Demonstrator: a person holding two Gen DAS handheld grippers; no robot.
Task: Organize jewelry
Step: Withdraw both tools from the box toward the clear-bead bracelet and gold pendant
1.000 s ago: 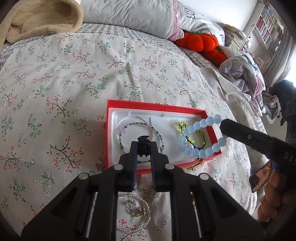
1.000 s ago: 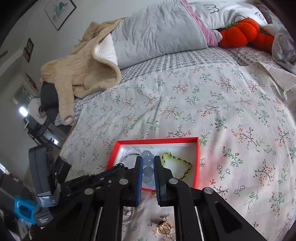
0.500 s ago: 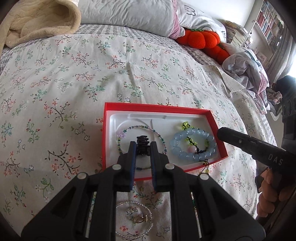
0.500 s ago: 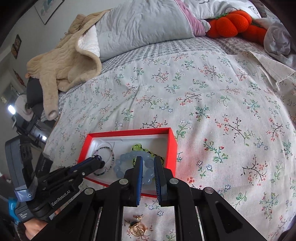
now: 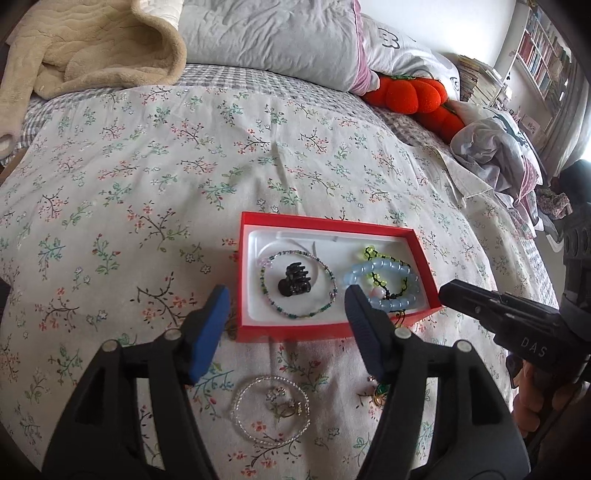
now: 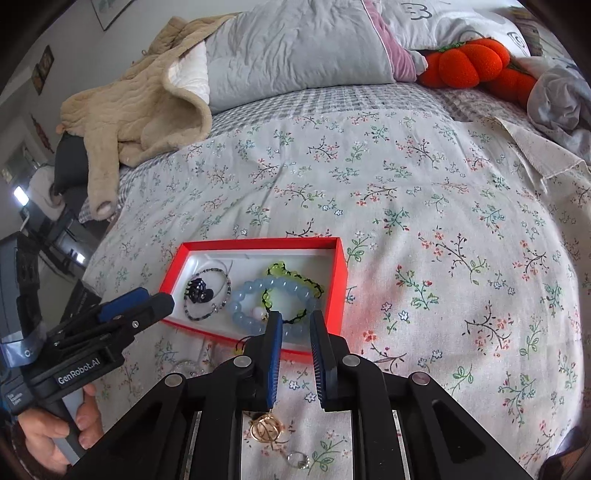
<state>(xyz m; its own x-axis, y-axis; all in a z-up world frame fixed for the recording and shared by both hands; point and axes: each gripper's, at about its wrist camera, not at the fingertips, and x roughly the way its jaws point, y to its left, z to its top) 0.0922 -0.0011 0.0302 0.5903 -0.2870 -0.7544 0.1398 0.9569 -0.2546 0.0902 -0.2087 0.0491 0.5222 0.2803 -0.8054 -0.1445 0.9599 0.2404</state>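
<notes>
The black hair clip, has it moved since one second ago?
Yes. The black hair clip was clamped in the left hand-held gripper above the red box; now it lies inside the box, within the thin beaded bracelet.

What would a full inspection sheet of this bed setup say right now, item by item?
Surface: floral bedspread, wrinkled.
Job's things: red box holds black hair clip inside a thin beaded bracelet, plus a blue bead bracelet over a green-and-black one. Outside it: clear bead bracelet, gold pendant.
Clutter: beige robe, pillow, orange plush.
Grippers: left gripper wide open, empty; right gripper open, empty.
Cables: nothing seen.
Surroundings: bookshelf.
</notes>
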